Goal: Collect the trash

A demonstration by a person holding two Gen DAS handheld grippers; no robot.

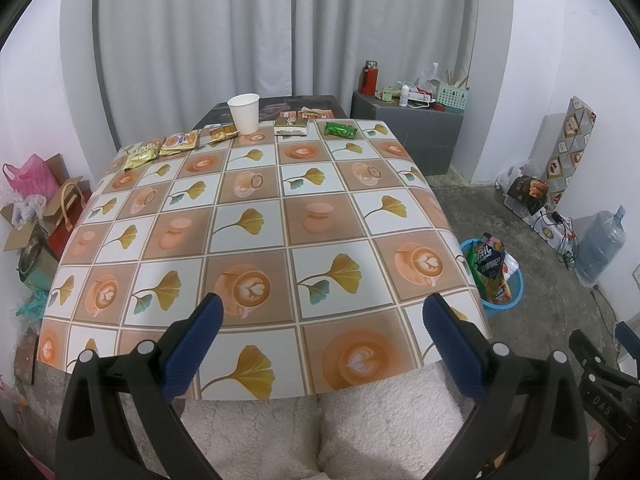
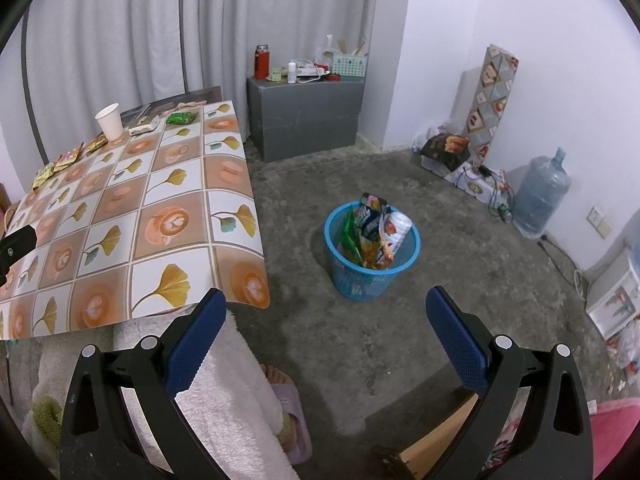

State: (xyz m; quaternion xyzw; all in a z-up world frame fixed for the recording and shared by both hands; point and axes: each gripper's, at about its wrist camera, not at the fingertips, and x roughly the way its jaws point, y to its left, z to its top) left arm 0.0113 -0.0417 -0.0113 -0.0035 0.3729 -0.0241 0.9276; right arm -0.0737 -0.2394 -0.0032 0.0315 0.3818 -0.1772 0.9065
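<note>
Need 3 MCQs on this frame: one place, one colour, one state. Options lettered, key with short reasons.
1. Where does the blue basket stand?
A. on the table
B. on the floor beside the table
C. on the grey cabinet

2. What colour is the paper cup?
A. white
B. red
C. green

3. How is the right gripper?
A. shut on a wrapper
B. shut, empty
C. open, empty

Key: B, it sits on concrete off the table edge; A, plain white, upright at the far edge; C, fingers apart, nothing between.
</note>
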